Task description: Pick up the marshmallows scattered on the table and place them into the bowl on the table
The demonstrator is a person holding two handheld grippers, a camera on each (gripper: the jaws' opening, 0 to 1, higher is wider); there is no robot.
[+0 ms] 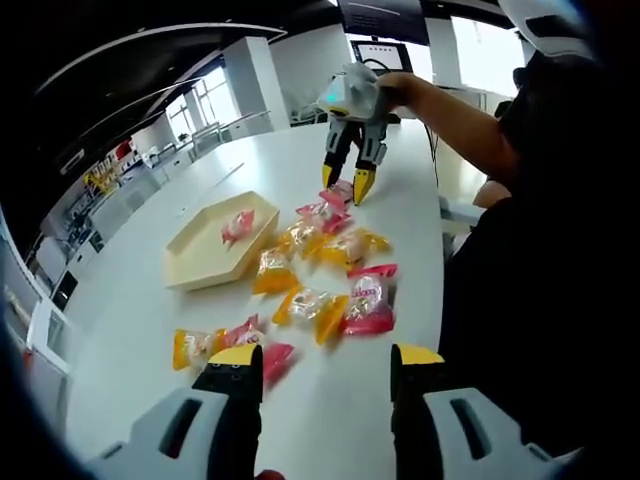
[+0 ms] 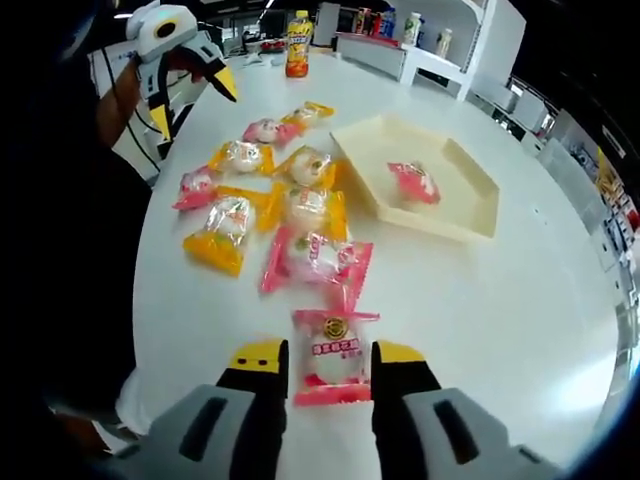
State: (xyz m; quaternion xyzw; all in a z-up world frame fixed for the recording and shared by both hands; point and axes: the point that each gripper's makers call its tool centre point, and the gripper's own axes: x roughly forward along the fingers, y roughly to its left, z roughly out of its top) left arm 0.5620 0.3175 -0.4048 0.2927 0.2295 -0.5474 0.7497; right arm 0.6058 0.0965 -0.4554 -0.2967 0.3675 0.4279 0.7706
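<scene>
We see pink and yellow wrapped marshmallows (image 2: 300, 205) scattered flat mid-frame in right gripper view. Nearest pink pack (image 2: 333, 357) lies lower centre. Cream hexagonal bowl (image 2: 470, 215) sits upper right, upright, one pink pack (image 2: 414, 182) lying inside it.

Both claws (image 1: 325, 365) (image 2: 328, 360): grey bodies, black jaws w/ yellow tips; person's top black.

left gripper view: faces right tool (image 1: 350, 186) | right gripper view: opposite | shared: bowl (image 1: 190, 262)
</scene>
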